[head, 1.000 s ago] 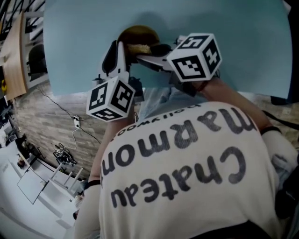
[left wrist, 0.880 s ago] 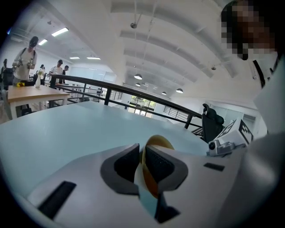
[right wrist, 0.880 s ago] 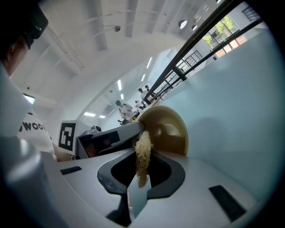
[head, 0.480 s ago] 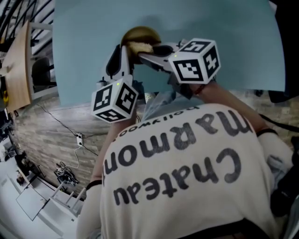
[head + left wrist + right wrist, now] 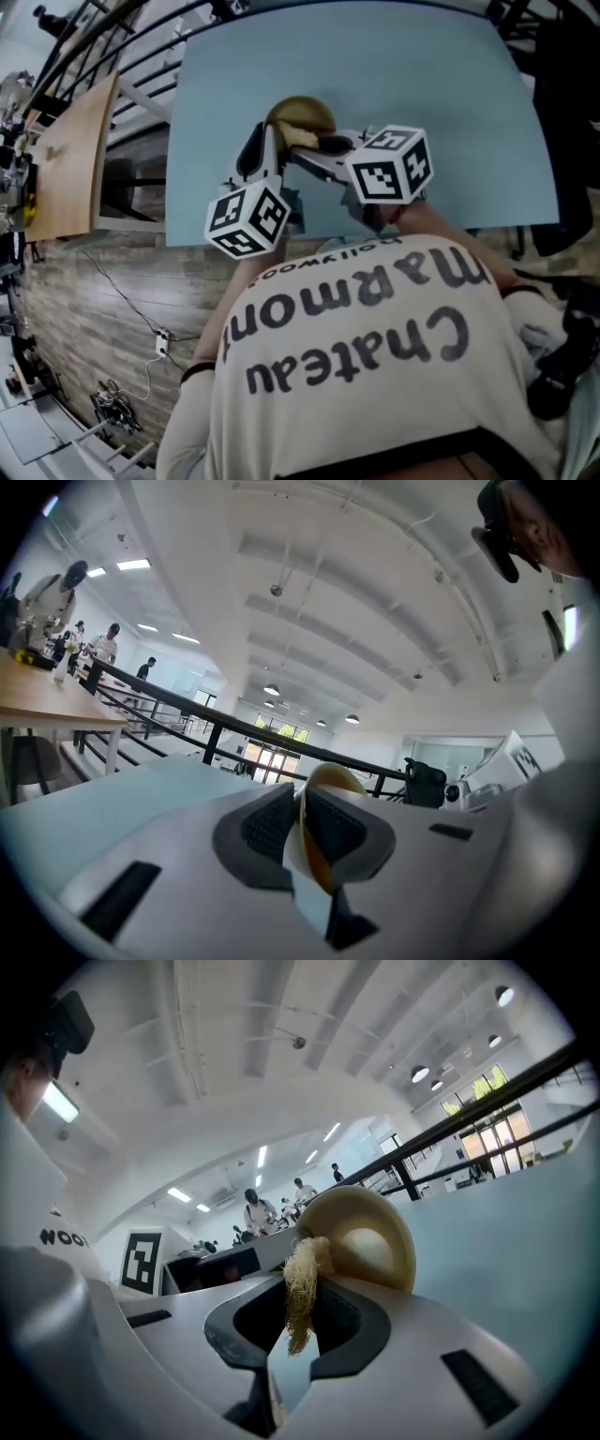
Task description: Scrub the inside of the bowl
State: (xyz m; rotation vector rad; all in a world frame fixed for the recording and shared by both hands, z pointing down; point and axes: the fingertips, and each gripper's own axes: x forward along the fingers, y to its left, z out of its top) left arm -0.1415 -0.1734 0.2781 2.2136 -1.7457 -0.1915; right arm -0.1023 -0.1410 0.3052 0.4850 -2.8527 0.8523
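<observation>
left gripper (image 5: 300, 808): clamped on bowl (image 5: 370, 1241) rim
right gripper (image 5: 302, 1321): pinching fibre scrubber (image 5: 300, 1283), tip at bowl's edge
bowl: tan

The left gripper (image 5: 265, 141) is reaching up the middle of the head view, with its left marker cube (image 5: 248, 218) sitting at centre left. Its jaws are clamping the rim of the bowl (image 5: 330, 778) between their dark pads. The right gripper (image 5: 314, 150) is angling in from the right, its right marker cube (image 5: 389, 166) riding near the other, and its jaws are pinching a tuft of fibrous scrubber (image 5: 300, 1283). Both grippers are meeting close together in the upper centre.
</observation>
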